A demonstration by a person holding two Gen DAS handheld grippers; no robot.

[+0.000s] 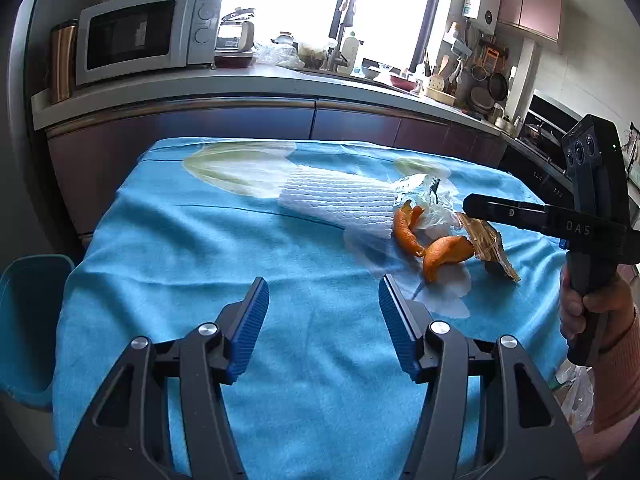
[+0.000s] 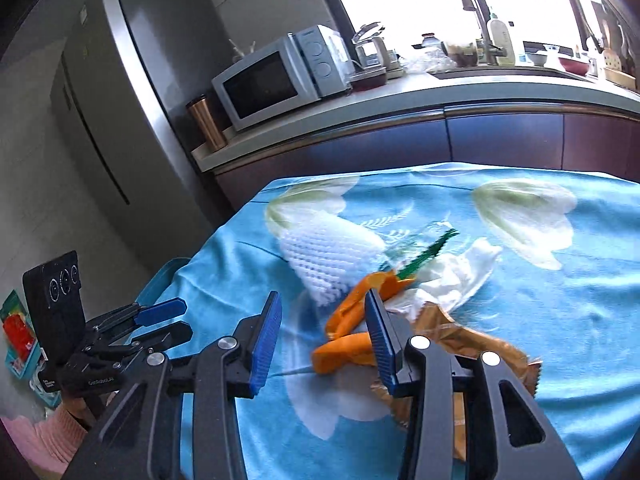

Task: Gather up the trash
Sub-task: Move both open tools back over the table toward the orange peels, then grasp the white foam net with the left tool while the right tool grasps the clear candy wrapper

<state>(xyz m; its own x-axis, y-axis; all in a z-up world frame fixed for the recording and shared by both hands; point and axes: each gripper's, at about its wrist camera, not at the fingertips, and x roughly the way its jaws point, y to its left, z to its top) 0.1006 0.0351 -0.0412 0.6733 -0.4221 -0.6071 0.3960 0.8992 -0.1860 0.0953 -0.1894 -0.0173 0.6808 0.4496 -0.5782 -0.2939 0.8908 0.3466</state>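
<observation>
Nearest, the left tool hangs spread over bare blue cloth on the surface, holding nothing. The right tool is also spread, low over the trash heap, touching nothing that I can tell. Under it lie curled orange peels: light, bendy, likely slick inside, best pinched across a raised edge. Beside them a brown wrapper, thin and crackly, should crush easily. Behind sit crumpled clear plastic and a white foam net, soft and springy. A blue bin stands at the surface's left edge.
</observation>
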